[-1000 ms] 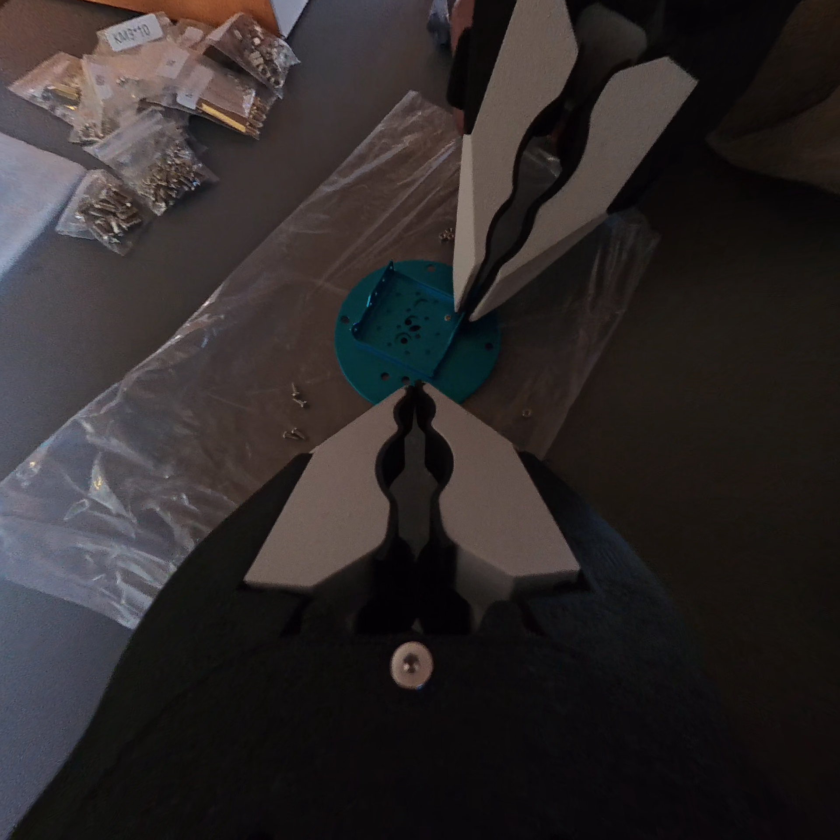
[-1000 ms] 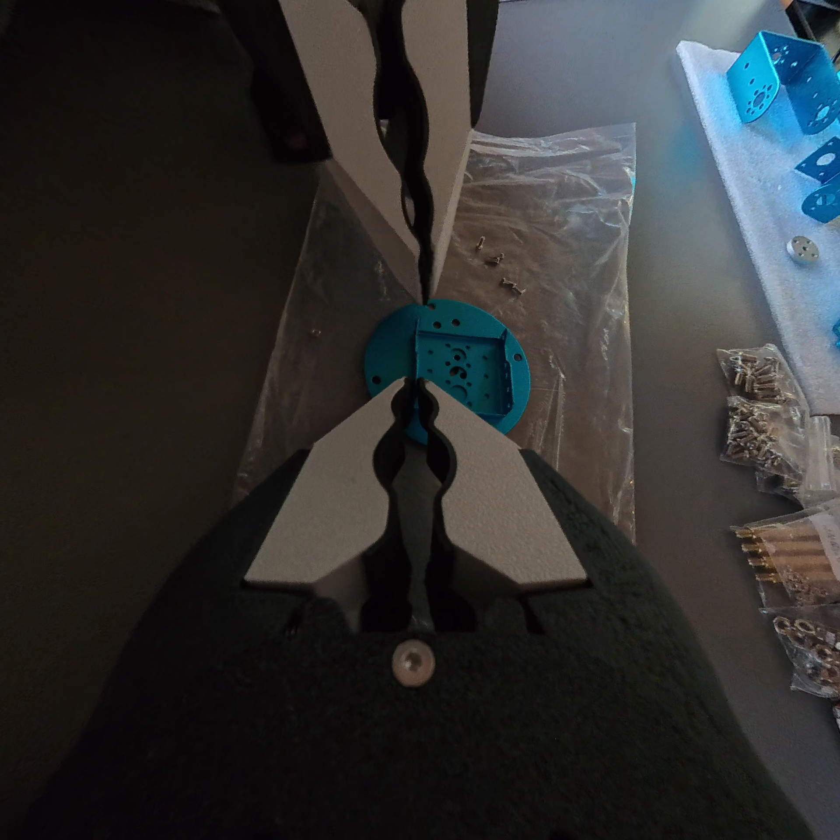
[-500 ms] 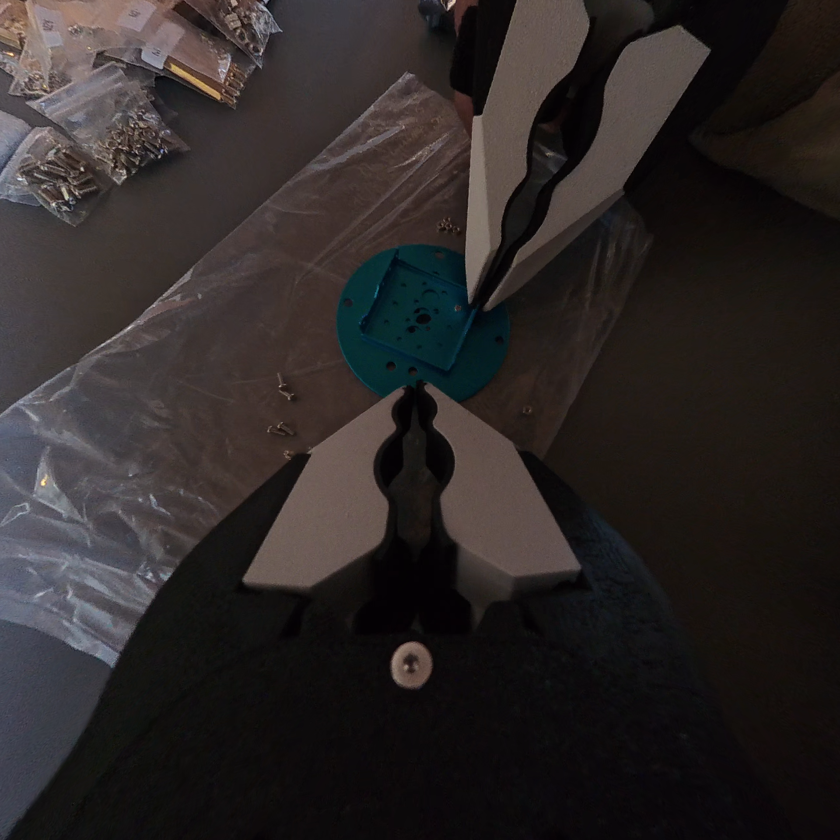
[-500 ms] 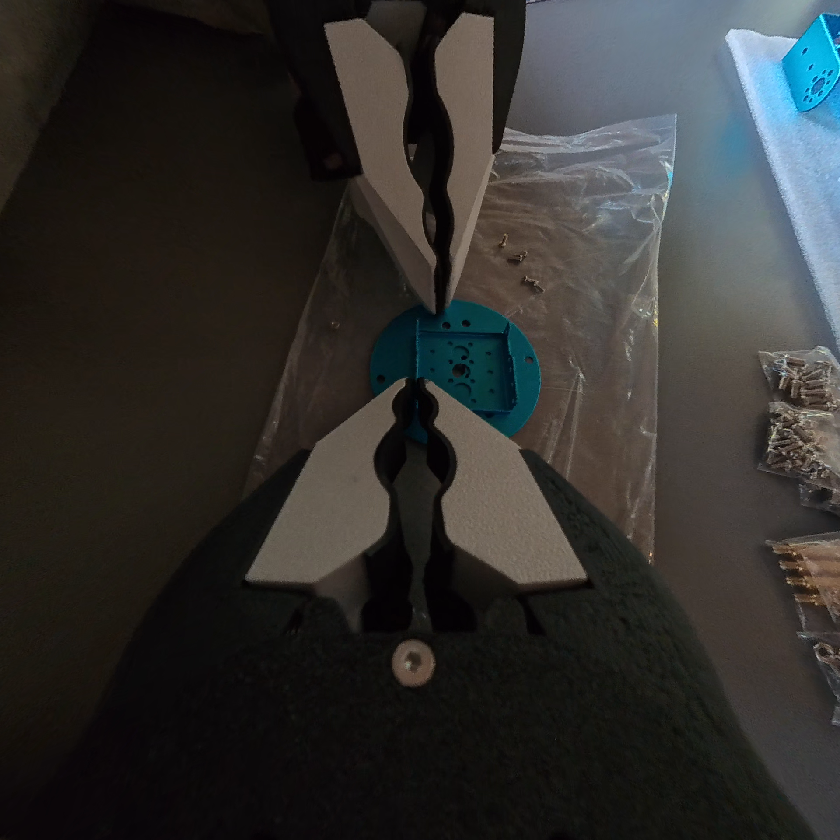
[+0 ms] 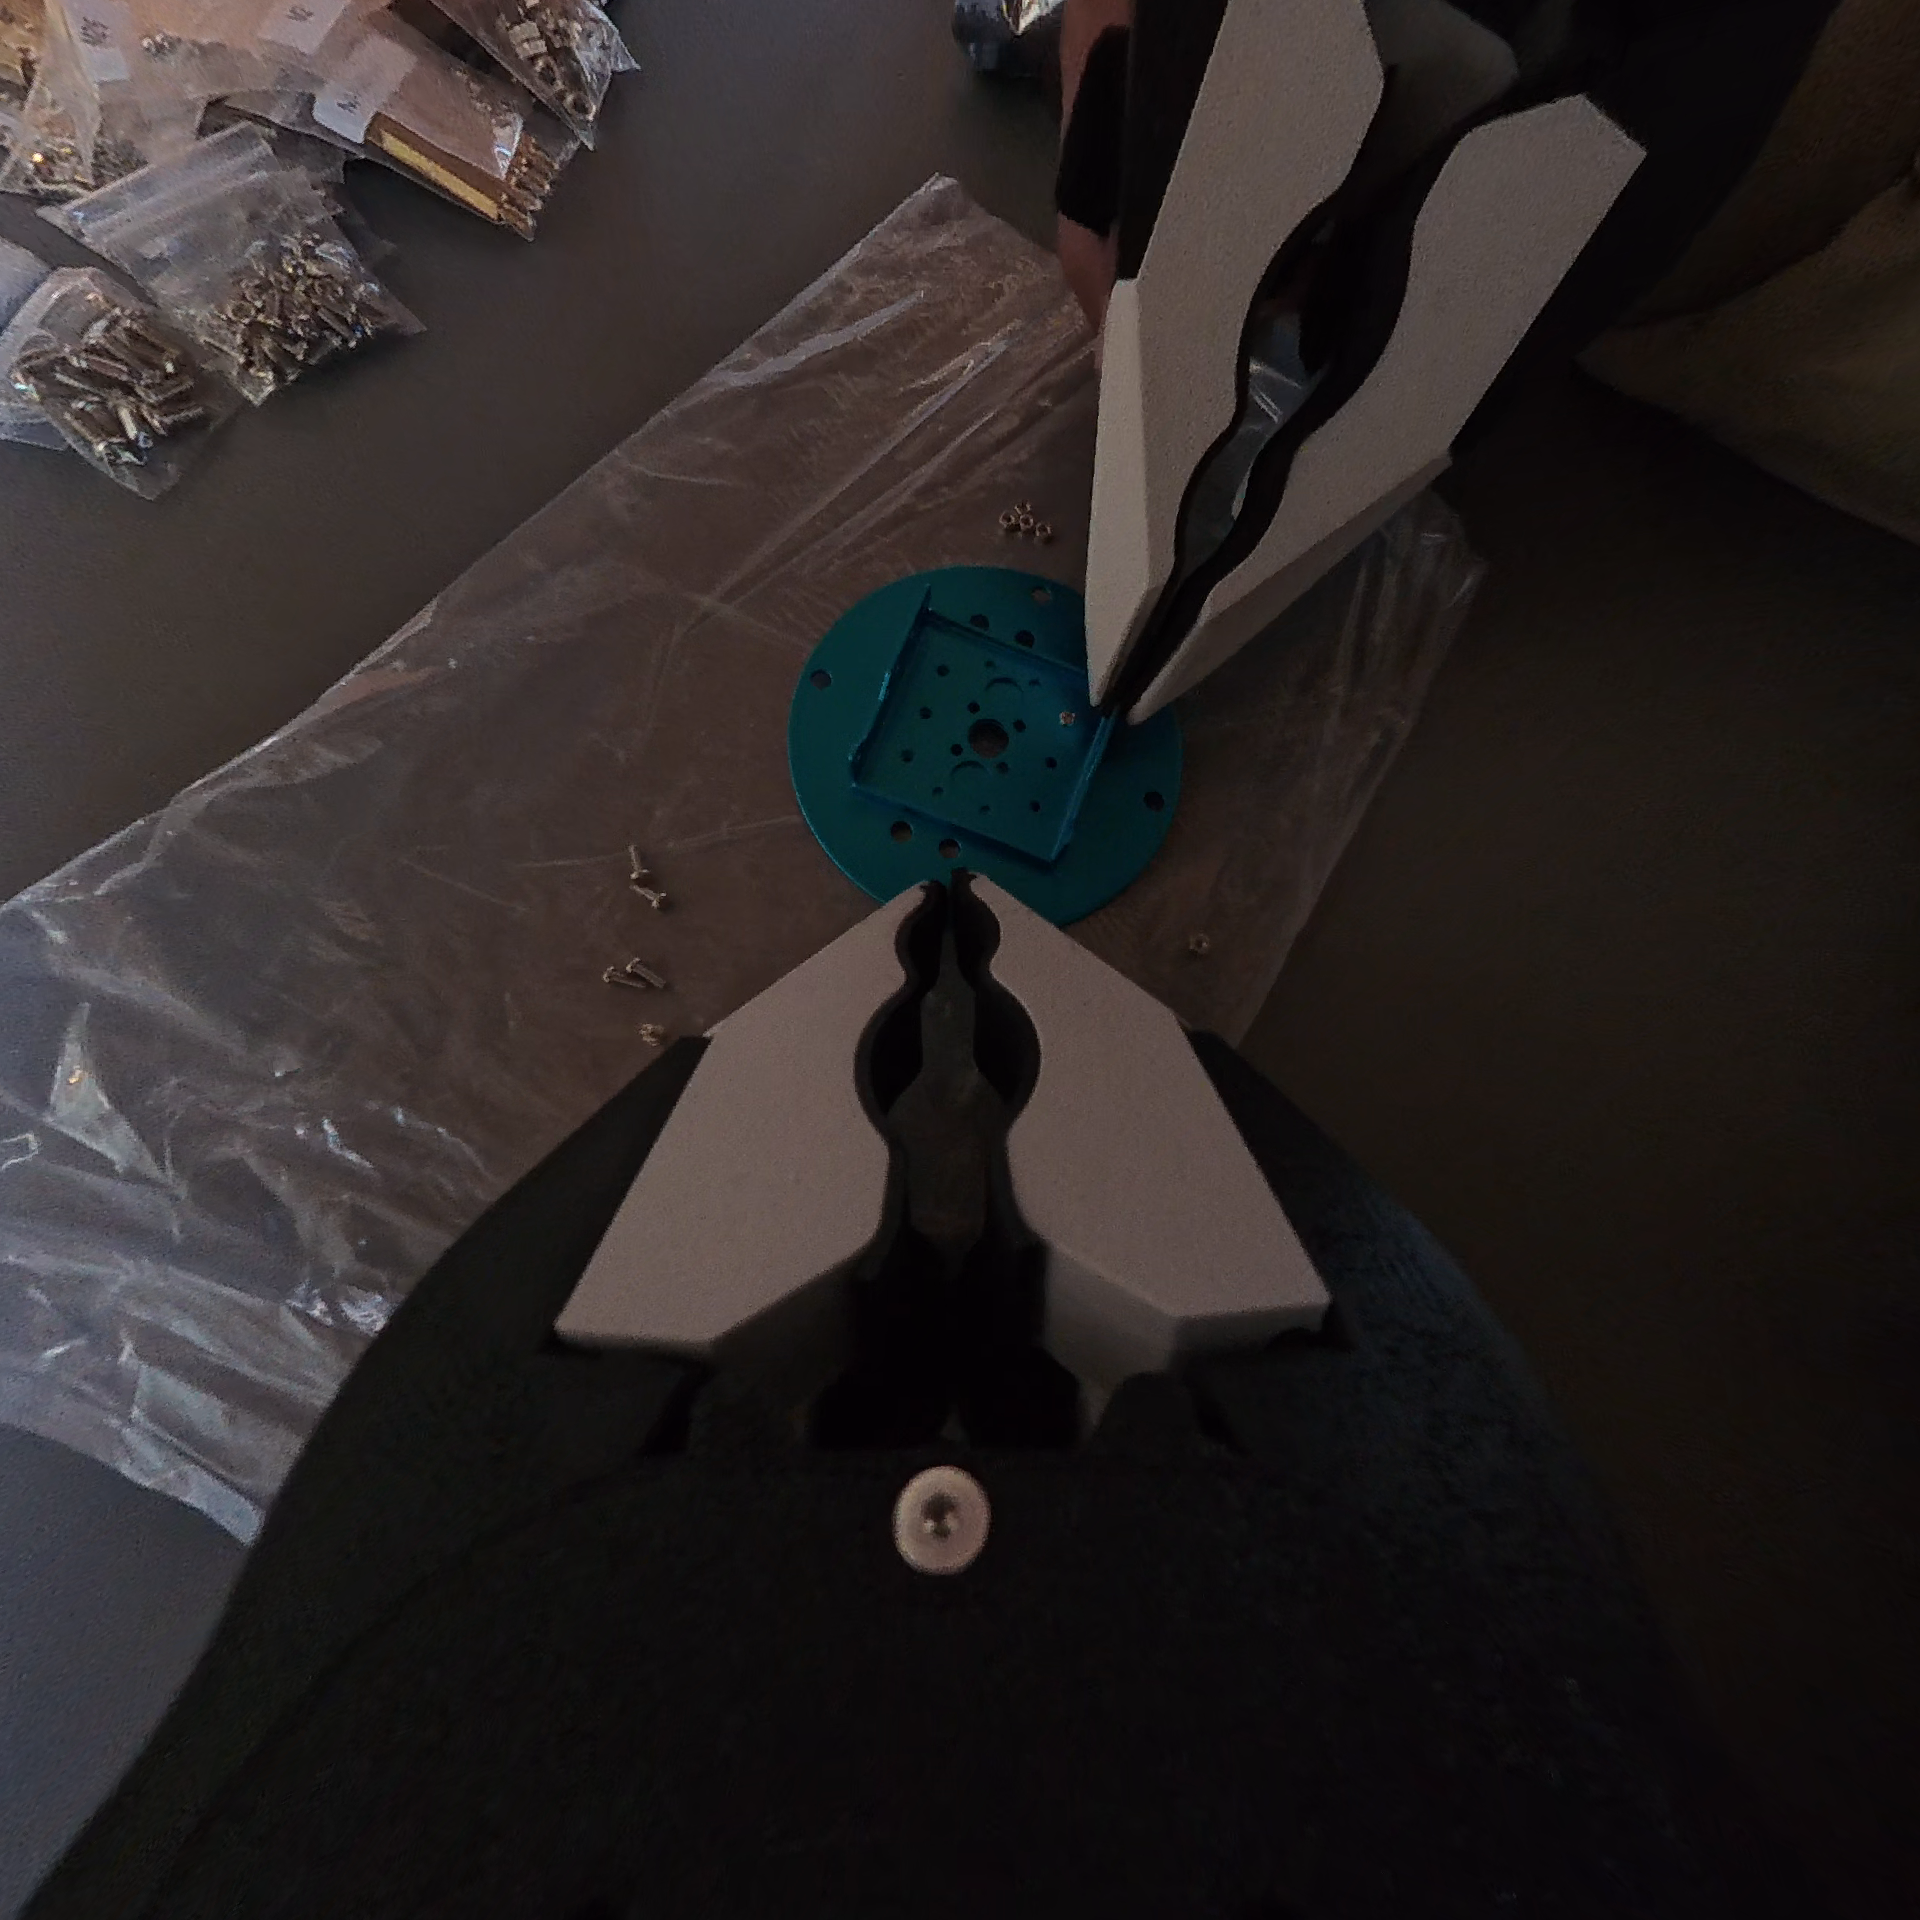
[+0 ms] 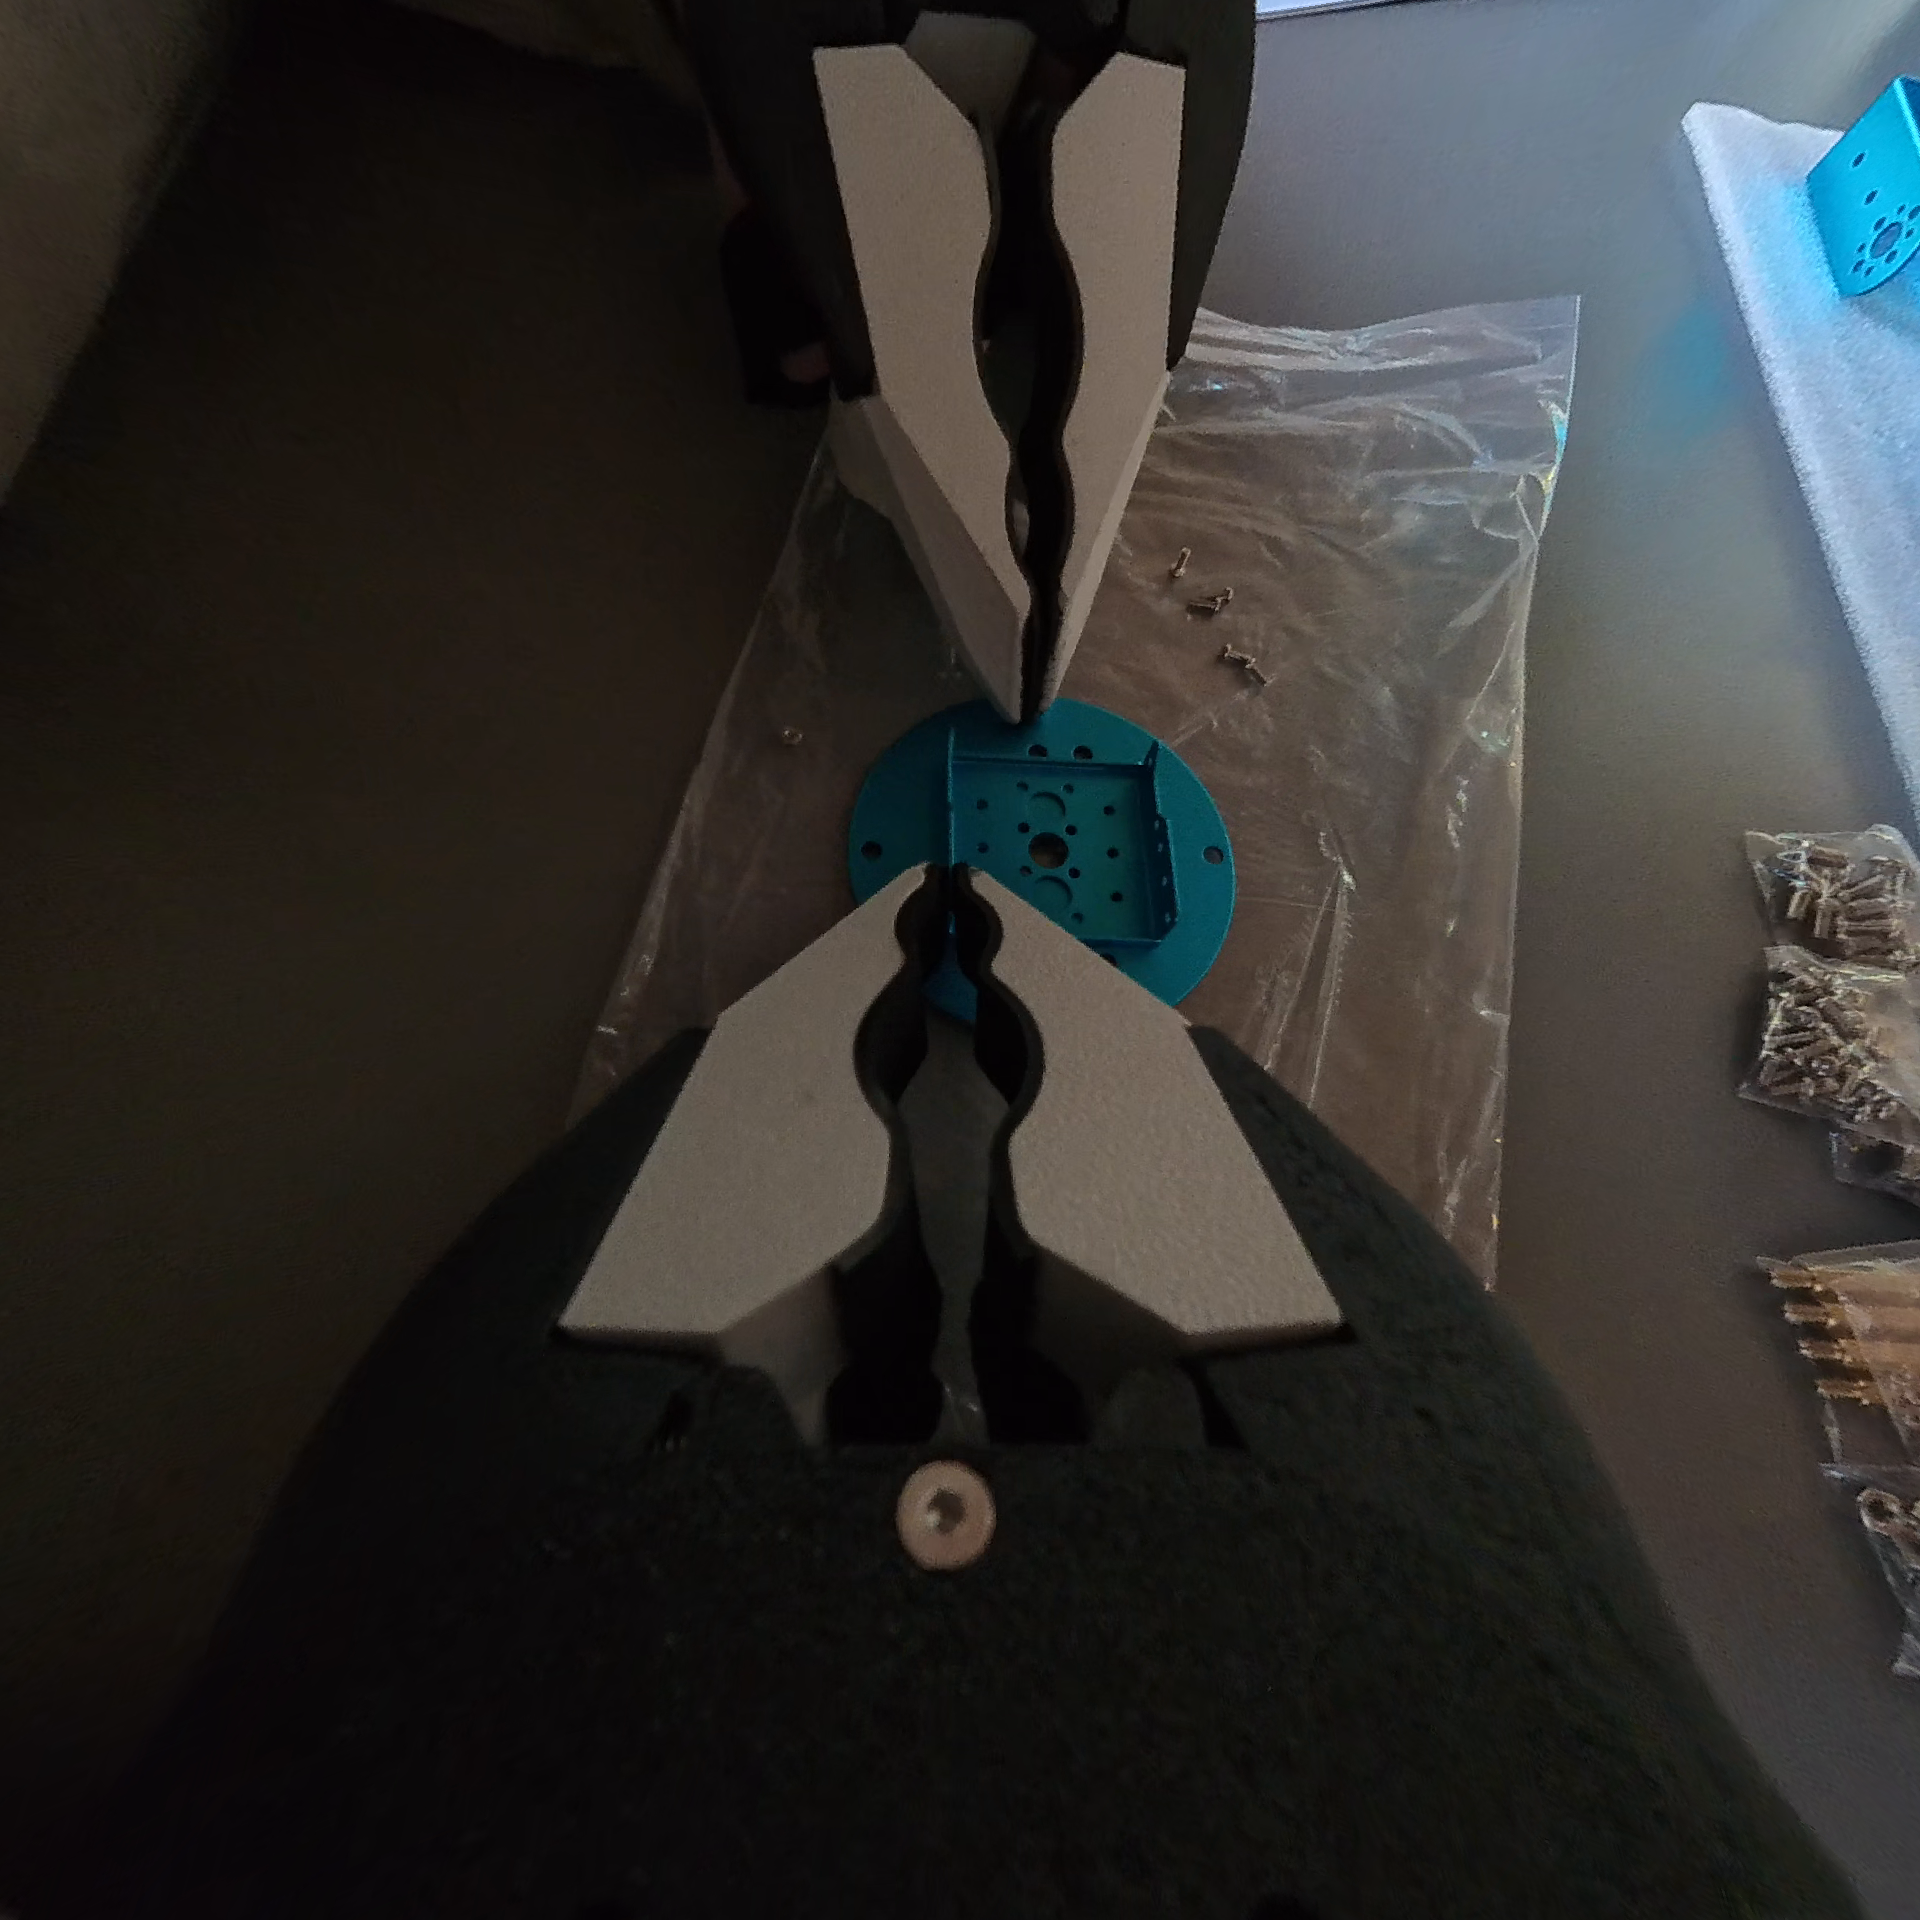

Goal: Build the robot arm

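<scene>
A blue round disc (image 5: 1127,831) lies on a clear plastic bag (image 5: 416,831). A blue square bracket (image 5: 977,748) with upturned side walls sits on the disc, with a small silver screw (image 5: 1063,717) in its floor. My left gripper (image 5: 951,883) is shut, and its tips rest on the disc's near rim; it also shows in the right wrist view (image 6: 1023,717). My right gripper (image 6: 951,873) is shut on one side wall of the bracket (image 6: 1049,831); it shows from above in the left wrist view (image 5: 1120,715). The disc (image 6: 1195,914) also shows in the right wrist view.
Loose screws (image 5: 644,894) and small nuts (image 5: 1029,520) lie on the plastic bag. Bags of hardware (image 5: 260,301) are piled beyond it, and they show in the right wrist view (image 6: 1829,1008) too. A white foam sheet (image 6: 1787,312) holds another blue bracket (image 6: 1870,208). Left tips to right tips: about 4 centimeters.
Both wrist views have shifted slightly over the table, so the hardware bags slid toward the frame edges. Both grippers stayed shut at the disc and bracket.
</scene>
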